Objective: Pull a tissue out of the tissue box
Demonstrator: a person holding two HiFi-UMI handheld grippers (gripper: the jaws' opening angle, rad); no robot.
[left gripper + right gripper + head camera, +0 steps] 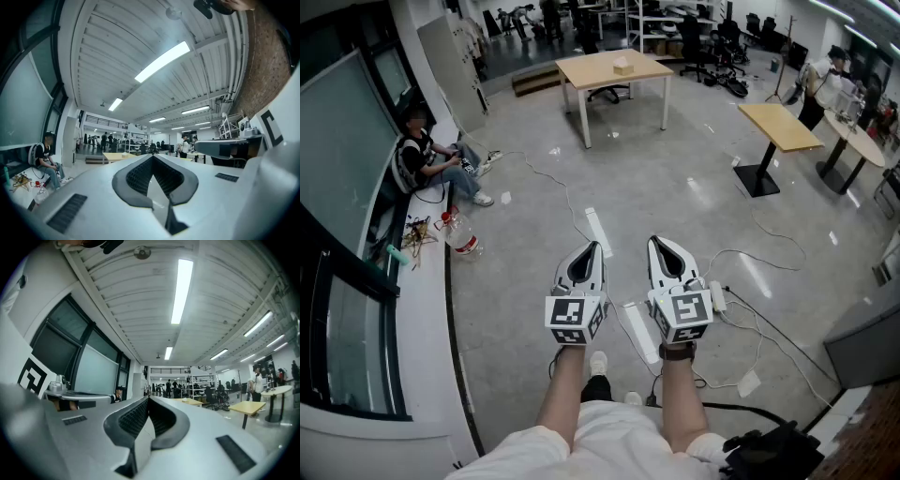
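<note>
A wooden table [581,70] stands well apart from the left gripper [592,247] and right gripper [657,242], both closed on nothing. The tissue box [623,66] sits mid-tabletop, too small to show its slot or any tissue. A tissue is likely light, soft and tearable, best pinched at its raised fold.

On the far table [581,70], the box [623,66] is too small to show any tissue. At the near right, a dark thing [769,452] is cut by the bottom edge.
</note>
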